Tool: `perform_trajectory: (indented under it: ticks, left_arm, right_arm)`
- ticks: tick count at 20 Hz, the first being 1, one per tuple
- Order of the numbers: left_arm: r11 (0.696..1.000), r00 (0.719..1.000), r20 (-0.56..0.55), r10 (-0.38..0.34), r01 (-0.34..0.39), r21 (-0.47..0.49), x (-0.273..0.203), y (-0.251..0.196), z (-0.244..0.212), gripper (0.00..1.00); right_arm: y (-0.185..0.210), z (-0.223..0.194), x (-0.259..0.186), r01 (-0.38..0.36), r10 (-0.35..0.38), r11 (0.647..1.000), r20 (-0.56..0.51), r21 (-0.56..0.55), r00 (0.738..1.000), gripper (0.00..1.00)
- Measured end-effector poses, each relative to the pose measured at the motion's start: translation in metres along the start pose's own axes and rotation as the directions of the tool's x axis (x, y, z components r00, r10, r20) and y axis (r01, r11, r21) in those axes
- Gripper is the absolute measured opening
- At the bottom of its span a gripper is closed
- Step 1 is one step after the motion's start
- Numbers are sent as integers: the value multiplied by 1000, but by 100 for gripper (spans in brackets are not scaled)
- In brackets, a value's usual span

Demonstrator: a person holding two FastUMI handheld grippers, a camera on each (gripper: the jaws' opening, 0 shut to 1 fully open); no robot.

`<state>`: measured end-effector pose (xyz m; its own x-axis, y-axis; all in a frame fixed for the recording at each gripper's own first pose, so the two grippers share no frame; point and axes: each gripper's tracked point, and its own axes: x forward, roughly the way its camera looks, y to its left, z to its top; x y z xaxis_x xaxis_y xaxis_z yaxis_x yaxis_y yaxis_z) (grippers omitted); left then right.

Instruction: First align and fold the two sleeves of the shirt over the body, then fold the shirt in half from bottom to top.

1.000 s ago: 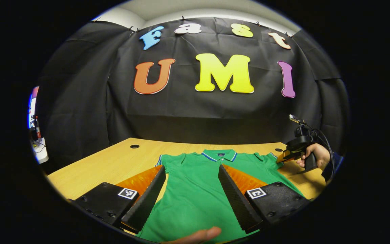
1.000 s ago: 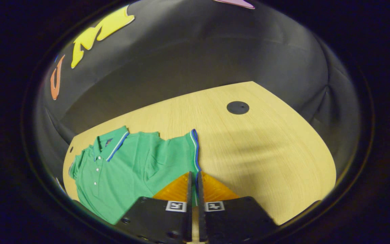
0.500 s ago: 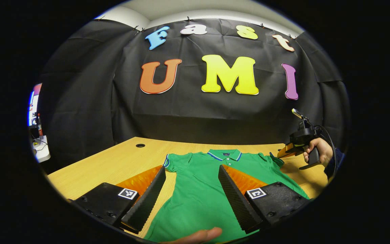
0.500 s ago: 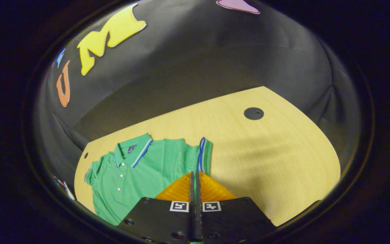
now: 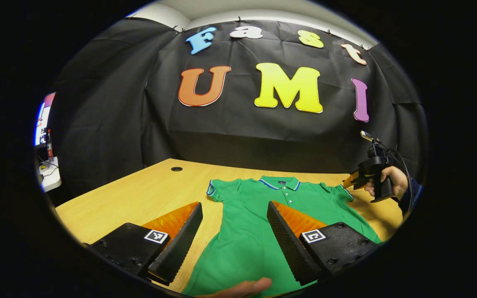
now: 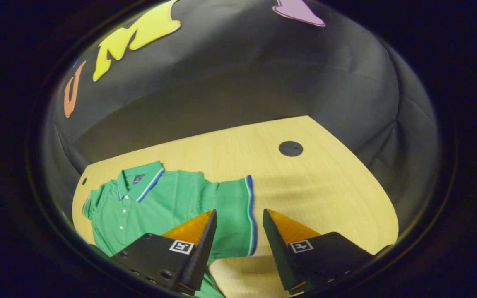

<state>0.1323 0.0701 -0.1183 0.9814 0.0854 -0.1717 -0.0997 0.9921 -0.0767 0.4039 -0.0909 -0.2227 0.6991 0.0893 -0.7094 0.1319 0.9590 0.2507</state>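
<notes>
A green shirt lies flat on the desk, face up, its collar toward the far edge by the booth wall and its body running back toward the near edge. Both short sleeves are spread out to the sides, not folded over the body. In the left gripper view the left gripper hovers over the lower body of the shirt with its jaws wide apart and nothing between them; a fingertip shows at the bottom edge of that view. Farther off, at the desk's right side, a hand holds the right gripper just beside the shirt's right sleeve. In the right gripper view the right gripper has its jaws apart, empty, with the blue-trimmed cuff of that sleeve lying flat on the desk between and below the fingers, apart from them. The shirt's button placket and collar lie toward the left of that view. A round black grommet sits in the desk near the far right corner, well apart from the shirt; another grommet sits near the far left corner.
</notes>
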Motion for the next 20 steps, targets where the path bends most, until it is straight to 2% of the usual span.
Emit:
perform_trajectory:
  ticks: [3, 5, 6, 8, 9, 11, 12, 13, 16, 20]
  left_arm:
    - [1000, 1000, -6, -13, 13, 11, 1, -6, -2, 100]
    - [1000, 1000, -8, -22, 23, 18, 2, -11, -2, 100]
    - [999, 1000, -13, -24, 25, 20, 3, -12, -4, 100]
    - [999, 999, -22, -25, 25, 23, 4, -14, -6, 100]
    - [999, 999, -23, -27, 27, 21, 4, -16, -7, 100]
    - [999, 999, -31, -33, 33, 12, 3, -20, -10, 100]
    - [999, 999, -34, -37, 37, 9, 3, -21, -11, 100]
    - [999, 998, -38, -39, 39, 8, 2, -21, -12, 100]
    - [999, 998, -42, -38, 39, 16, -1, -18, -15, 100]
    - [1000, 1000, -28, -15, 15, 10, -4, -4, -11, 100]
  right_arm:
    - [3, -14, 10, -91, 101, 989, -77, 119, 992, 69]
    - [5, -20, 18, -127, 147, 975, -100, 185, 984, 50]
    - [6, -21, 22, -133, 153, 974, -102, 185, 983, 27]
    - [6, -21, 24, -134, 148, 983, -104, 123, 984, 21]
    - [8, -22, 26, -114, 123, 990, -103, 85, 987, 12]
    - [9, -22, 23, -61, 57, 998, -87, -35, 995, 8]
    - [10, -22, 27, -26, 18, 995, -79, -92, 997, 0]
    - [13, -20, 19, -4, -4, 991, -65, -132, 998, 0]
    - [51, -20, 7, -104, 98, 990, -72, -91, 993, 0]
    - [69, -10, -6, -128, 126, 987, -35, -93, 991, 0]
